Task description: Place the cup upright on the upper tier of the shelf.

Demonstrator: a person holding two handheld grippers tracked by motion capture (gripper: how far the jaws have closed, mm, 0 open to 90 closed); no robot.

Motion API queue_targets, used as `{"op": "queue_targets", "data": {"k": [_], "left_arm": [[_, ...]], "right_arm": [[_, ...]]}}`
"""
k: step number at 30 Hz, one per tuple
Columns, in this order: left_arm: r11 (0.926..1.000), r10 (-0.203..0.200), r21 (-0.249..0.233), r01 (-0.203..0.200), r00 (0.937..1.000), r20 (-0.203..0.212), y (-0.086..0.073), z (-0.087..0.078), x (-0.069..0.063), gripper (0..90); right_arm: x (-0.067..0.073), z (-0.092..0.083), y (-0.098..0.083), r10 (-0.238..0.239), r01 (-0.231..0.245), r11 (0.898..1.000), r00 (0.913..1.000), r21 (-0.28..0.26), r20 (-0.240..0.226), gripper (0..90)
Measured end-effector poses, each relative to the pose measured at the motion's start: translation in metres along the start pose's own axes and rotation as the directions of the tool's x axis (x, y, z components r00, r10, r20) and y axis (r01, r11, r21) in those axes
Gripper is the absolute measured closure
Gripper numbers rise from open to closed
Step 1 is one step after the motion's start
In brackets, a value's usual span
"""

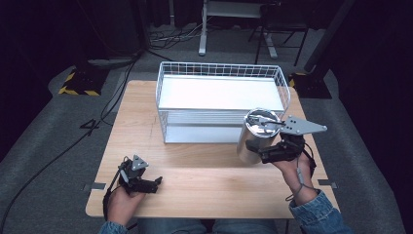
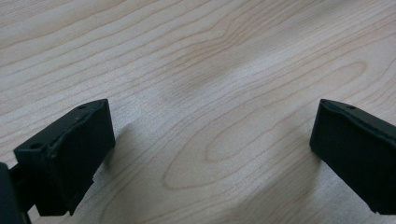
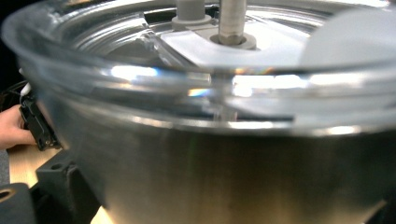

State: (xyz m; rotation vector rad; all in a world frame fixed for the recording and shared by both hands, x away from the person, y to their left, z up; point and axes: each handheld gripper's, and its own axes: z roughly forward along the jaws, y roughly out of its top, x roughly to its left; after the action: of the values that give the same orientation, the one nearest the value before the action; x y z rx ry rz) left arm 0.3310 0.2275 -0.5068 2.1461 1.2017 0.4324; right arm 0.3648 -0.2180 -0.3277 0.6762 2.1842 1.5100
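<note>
The right gripper (image 1: 257, 152) was clamped on the side of a steel tumbler (image 1: 255, 139), jaws set around its upper wall just under the clear lid (image 1: 263, 120). The tumbler leaned slightly, near the worktop's (image 1: 204, 170) right edge, just in front of the wire basket (image 1: 221, 100) that stood toward the far edge; whether its base touched the wood could not be told. In the right gripper view the tumbler (image 3: 233, 177) pressed close against the camera, its lid (image 3: 210, 51) showing a slider and post.

The left gripper (image 1: 155, 184) rested near the front left corner with its jaws spread wide over bare wood, holding nothing.

The tumbler looked stiff, smooth and probably slippery, with some weight; a firm squeeze high on the wall, below the lid rim, seemed the safest hold, since polished metal could slide through the pads.
</note>
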Motion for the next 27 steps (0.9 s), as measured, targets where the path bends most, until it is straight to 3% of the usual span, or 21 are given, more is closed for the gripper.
{"op": "queue_targets", "data": {"k": [18,27], "left_arm": [[1.0000,-0.002,-0.002,0.002,1.0000,0.003,0.000,0.001,0.000,0.2],[1.0000,0.000,-0.004,0.000,1.0000,0.003,0.000,0.001,0.000,0.2]], "right_arm": [[-0.017,0.002,0.055,-0.004,0.005,0.999,0.9992,-0.041,0.040,4.0],[-0.028,0.012,0.076,0.025,-0.023,0.999,0.9982,-0.036,0.054,4.0]]}}
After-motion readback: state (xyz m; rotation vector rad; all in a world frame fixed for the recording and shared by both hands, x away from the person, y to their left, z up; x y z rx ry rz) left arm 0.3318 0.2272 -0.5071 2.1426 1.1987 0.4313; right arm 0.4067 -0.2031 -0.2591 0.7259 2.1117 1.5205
